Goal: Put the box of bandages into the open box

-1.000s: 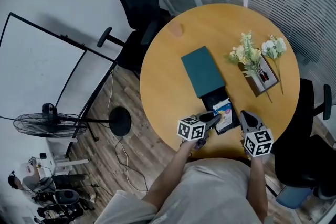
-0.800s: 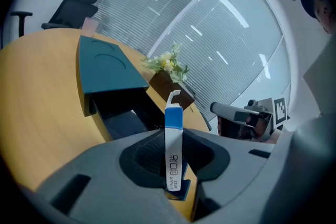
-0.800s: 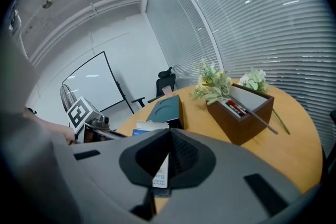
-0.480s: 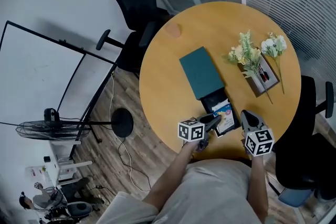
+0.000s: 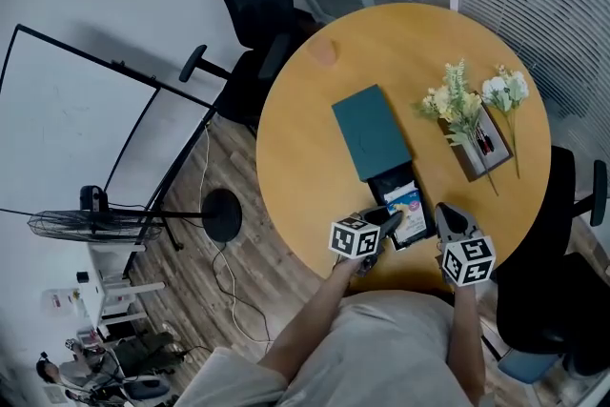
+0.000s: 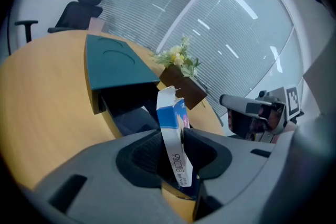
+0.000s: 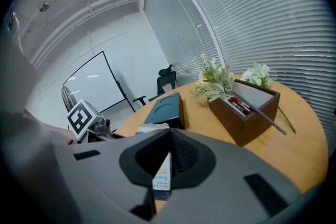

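Opening jaws of left gripper [image 6: 173,139] around blue-and-white cardboard bandage box [image 6: 169,113], standing upright at near end of black open box [image 5: 386,179].

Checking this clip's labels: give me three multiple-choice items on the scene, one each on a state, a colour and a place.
1. The black box is: A lidded; B overturned; C open.
2. The bandage box is: A red; B blue and white; C green.
3. The teal lid lies: A at the black box's far end; B inside it; C beneath the bandage box.
1 C, its dark inside shows. 2 B, seen in the left gripper view. 3 A, the head view shows them meeting there.
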Motion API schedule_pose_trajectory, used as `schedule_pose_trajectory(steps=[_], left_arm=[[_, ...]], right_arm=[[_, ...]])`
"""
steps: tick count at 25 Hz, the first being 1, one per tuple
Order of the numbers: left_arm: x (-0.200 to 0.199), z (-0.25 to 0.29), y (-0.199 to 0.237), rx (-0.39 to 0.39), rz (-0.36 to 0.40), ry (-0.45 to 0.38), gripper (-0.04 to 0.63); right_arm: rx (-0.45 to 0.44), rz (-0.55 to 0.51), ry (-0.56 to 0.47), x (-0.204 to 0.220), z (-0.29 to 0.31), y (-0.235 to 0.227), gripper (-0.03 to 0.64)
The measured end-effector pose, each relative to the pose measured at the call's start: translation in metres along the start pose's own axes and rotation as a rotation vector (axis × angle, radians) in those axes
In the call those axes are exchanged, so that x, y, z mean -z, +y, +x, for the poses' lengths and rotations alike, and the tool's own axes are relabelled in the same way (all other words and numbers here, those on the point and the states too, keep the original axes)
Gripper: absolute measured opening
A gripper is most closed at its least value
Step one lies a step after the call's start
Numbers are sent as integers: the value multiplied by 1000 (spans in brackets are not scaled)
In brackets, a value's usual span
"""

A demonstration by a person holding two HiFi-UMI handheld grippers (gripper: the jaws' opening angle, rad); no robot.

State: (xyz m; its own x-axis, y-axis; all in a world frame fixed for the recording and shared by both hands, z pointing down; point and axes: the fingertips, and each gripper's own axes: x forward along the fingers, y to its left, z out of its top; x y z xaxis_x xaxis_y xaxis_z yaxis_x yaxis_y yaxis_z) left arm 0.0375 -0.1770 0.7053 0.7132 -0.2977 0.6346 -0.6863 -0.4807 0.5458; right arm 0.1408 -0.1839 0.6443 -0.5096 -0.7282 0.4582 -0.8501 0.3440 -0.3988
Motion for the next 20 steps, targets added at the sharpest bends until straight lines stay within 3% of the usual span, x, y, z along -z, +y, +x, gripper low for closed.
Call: schedule_pose_trajectory(steps=[3, 20], left_arm=[[0, 1, 1, -22, 23, 7, 124], [-13, 5, 13, -50, -43, 0, 190]], right_arm=[[-17, -12, 12, 2, 2, 5, -3], [-22, -6, 30, 7, 3, 0, -3]])
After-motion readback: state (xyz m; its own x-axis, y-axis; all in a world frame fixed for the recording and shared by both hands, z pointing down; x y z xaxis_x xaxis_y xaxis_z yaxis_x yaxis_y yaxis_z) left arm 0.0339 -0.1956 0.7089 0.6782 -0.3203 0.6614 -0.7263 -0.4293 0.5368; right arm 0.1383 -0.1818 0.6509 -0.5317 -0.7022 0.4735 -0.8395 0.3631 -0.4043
